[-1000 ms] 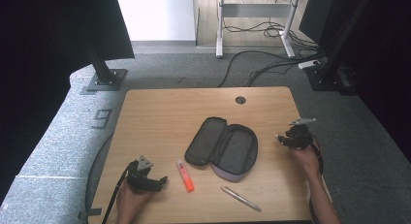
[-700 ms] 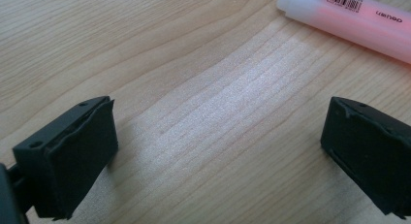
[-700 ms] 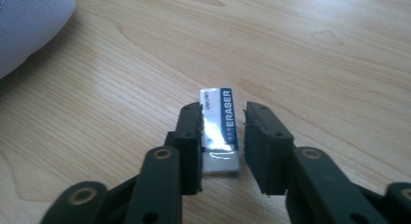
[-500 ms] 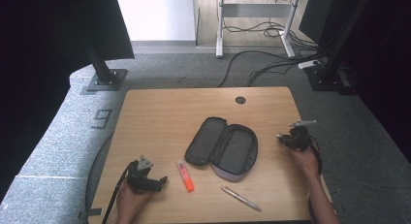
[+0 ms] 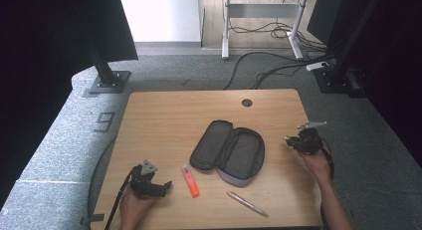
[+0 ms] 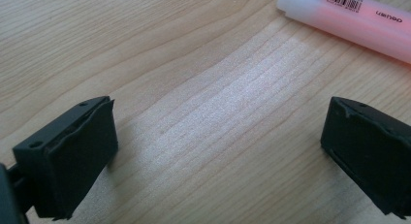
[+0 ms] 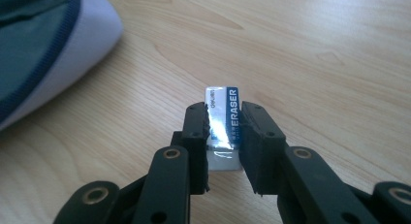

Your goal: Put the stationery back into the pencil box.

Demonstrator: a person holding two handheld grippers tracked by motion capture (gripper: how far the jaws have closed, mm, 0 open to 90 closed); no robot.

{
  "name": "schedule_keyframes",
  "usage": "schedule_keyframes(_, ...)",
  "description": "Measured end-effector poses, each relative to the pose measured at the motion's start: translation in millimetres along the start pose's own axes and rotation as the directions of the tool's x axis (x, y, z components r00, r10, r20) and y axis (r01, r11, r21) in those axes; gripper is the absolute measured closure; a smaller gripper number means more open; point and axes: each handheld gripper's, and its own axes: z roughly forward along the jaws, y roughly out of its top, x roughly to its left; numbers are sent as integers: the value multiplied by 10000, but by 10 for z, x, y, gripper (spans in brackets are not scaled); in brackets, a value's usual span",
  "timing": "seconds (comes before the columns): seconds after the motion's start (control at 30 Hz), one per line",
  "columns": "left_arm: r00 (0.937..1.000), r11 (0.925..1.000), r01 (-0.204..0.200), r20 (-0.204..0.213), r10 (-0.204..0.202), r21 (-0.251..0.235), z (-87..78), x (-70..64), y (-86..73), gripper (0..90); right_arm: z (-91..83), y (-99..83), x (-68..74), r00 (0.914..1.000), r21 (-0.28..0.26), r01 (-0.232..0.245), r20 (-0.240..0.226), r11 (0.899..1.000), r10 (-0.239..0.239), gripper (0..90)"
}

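Note:
An open dark pencil case (image 5: 229, 151) lies in the middle of the wooden table (image 5: 164, 115); its pale edge (image 7: 63, 59) shows at the upper left of the right gripper view. My right gripper (image 7: 225, 124) is shut on a white eraser (image 7: 224, 115) with a blue label, low over the table to the right of the case, and appears in the high view (image 5: 291, 139). My left gripper (image 5: 166, 186) rests at the front left with its jaws wide apart (image 6: 213, 136) and nothing between them. An orange highlighter (image 5: 190, 180) lies just right of it, and crosses the top right corner (image 6: 349, 18) of the left gripper view.
A silver pen (image 5: 247, 203) lies near the front edge, below the case. A round cable hole (image 5: 247, 102) sits near the table's far edge. Dark stands and cables are on the floor beyond the table.

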Motion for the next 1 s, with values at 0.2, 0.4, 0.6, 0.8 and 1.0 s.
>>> schedule_keyframes(0.2,10000,10000,2,0,-2,-3,0,0,0,0,-111,76,107,9995,-214,263,-194,9994,-267,715)
schedule_keyframes(0.4,10000,10000,2,0,-2,-3,0,0,0,0,-203,149,229,9974,-386,586,-392,9975,-601,715)
schedule_keyframes(0.6,10000,10000,4,-2,-4,-3,0,0,0,0,-275,227,337,9947,-539,824,-572,9951,-855,715)
schedule_keyframes(0.8,10000,10000,11,-1,-11,-7,0,-1,0,0,-306,287,439,9916,-717,950,-813,9929,-1007,714)
schedule_keyframes(1.0,10000,10000,9,-2,-9,-7,0,0,0,0,-294,352,572,9857,-747,1292,-992,9888,-1363,714)
